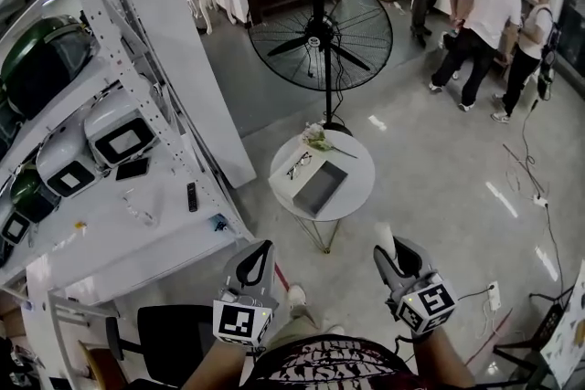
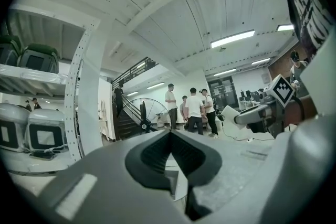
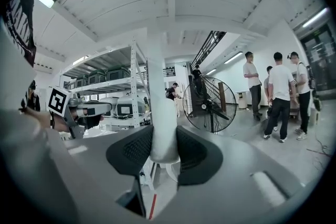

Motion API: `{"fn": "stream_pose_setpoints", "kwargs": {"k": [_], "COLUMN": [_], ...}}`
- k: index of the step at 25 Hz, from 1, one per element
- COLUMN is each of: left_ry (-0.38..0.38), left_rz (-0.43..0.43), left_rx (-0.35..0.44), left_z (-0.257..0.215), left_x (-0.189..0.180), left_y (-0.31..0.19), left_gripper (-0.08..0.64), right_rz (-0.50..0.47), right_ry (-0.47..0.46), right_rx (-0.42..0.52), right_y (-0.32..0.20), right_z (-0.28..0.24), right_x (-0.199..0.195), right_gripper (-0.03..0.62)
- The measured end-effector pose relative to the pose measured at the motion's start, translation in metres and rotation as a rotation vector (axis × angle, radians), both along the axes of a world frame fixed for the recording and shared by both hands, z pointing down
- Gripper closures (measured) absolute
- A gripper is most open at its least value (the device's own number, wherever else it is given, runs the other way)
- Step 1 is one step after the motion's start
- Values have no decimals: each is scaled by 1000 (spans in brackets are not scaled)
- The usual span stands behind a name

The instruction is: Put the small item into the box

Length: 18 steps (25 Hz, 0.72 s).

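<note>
Halfway, we judge: right claw (image 1: 391,253) clamps the small item (image 3: 164,128), left claw (image 2: 169,136) closed empty; next, carry it over the box (image 1: 320,187).

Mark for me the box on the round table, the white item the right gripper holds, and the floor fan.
box (image 1: 322,187), head view, its bare grey inside.
white item (image 3: 164,131), right gripper view, its middle between the jaws.
floor fan (image 1: 316,41), head view, its hub.

White thing (image 3: 164,131) in right gripper (image 3: 164,150): can't tell what. Bits (image 1: 316,141) on round table (image 1: 364,181): too tiny. Shelf (image 1: 160,244) cut by left edge.
</note>
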<state>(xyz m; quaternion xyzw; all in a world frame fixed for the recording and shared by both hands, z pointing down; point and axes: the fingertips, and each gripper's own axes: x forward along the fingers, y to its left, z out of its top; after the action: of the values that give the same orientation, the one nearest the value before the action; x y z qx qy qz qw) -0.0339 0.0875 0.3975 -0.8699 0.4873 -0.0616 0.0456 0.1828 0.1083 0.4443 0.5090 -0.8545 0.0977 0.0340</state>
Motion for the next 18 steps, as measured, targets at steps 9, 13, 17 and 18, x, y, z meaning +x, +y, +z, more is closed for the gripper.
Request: {"fn": "stream_pose_setpoints", "kwargs": {"k": [9, 13, 17, 18], "left_ry": [10, -1, -13, -14], "left_rz": [40, 68, 97, 103], "left_rx": [-25, -48, -46, -45], "left_z": [4, 16, 17, 18], "left_x": [-6, -10, -13, -14], "left_y": [-48, -70, -93, -99], "left_gripper": [560, 560, 560, 560], "right_rz": [0, 12, 22, 22], "right_ry": [16, 13, 4, 3], "right_rx": [-10, -6, -15, -17], "right_y": [-30, -51, -73, -78], "right_z": [1, -2, 0, 0], "right_x": [-18, -27, -36, -39], "right_gripper": [431, 431, 431, 431]}}
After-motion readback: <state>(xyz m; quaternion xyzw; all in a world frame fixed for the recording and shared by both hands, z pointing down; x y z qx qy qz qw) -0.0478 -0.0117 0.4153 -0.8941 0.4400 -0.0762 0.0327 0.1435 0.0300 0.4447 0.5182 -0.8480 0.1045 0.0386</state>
